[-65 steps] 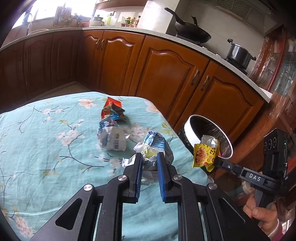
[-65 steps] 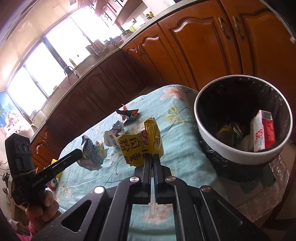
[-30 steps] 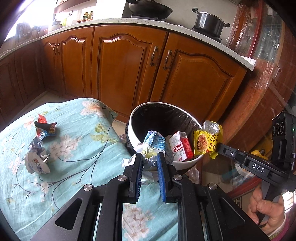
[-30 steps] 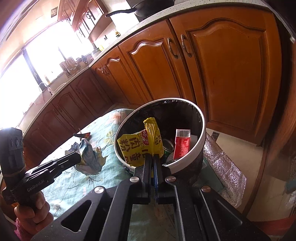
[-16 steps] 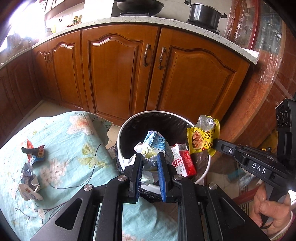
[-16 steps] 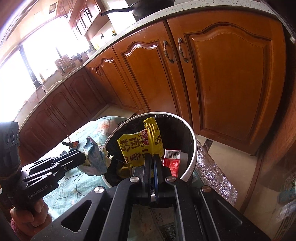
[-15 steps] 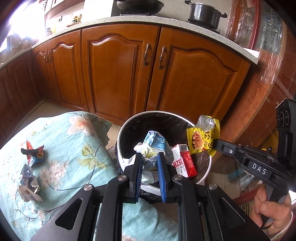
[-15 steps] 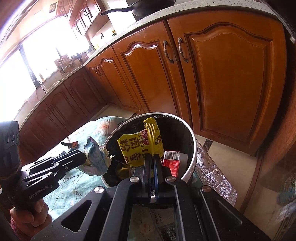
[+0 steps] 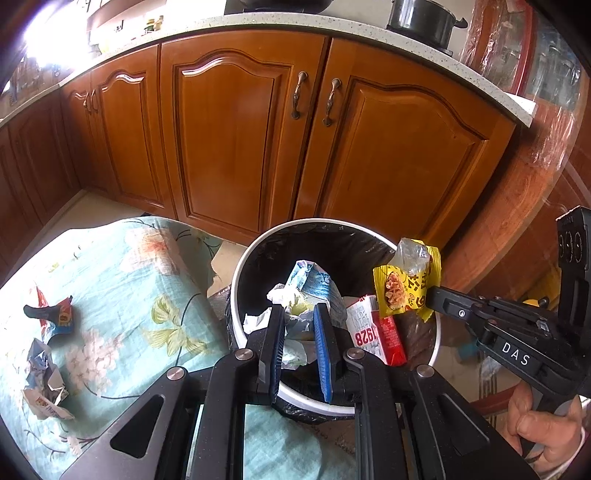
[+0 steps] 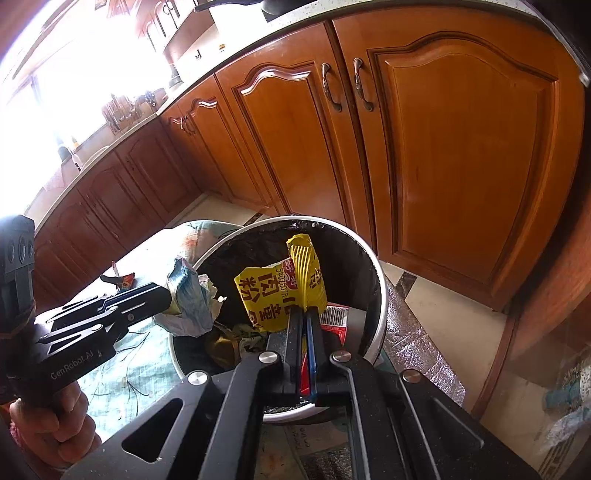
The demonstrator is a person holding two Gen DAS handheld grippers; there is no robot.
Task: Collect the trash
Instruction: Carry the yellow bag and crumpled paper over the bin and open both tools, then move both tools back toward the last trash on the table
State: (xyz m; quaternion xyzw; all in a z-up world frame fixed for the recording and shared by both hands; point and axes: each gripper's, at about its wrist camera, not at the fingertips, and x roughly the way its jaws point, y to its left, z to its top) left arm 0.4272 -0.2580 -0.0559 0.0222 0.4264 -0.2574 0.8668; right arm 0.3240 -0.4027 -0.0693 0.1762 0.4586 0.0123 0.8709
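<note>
My left gripper point(image 9: 300, 314) is shut on a crumpled blue and white wrapper point(image 9: 312, 286) and holds it over the white trash bin point(image 9: 255, 258) with its black liner. My right gripper point(image 10: 305, 314) is shut on a yellow snack packet point(image 10: 277, 295) above the same bin point(image 10: 376, 295). In the left wrist view the right gripper point(image 9: 430, 297) comes in from the right with the yellow packet point(image 9: 404, 288) at the bin's rim. The right wrist view shows the left gripper point(image 10: 166, 295) at the left with the blue wrapper point(image 10: 188, 299). A red and white carton point(image 9: 373, 332) lies inside the bin.
More wrappers lie on the teal flowered tablecloth point(image 9: 122, 280): a red and black one point(image 9: 55, 314) and a crumpled white one point(image 9: 44, 384). Brown wooden cabinets point(image 9: 240, 129) under a stone counter stand behind the bin. A pot point(image 9: 424, 16) sits on the counter. Hands grip both gripper handles.
Both grippers have moved from over the table to over the bin, each still holding its wrapper. The bin now sits nearer and lower in both views.
</note>
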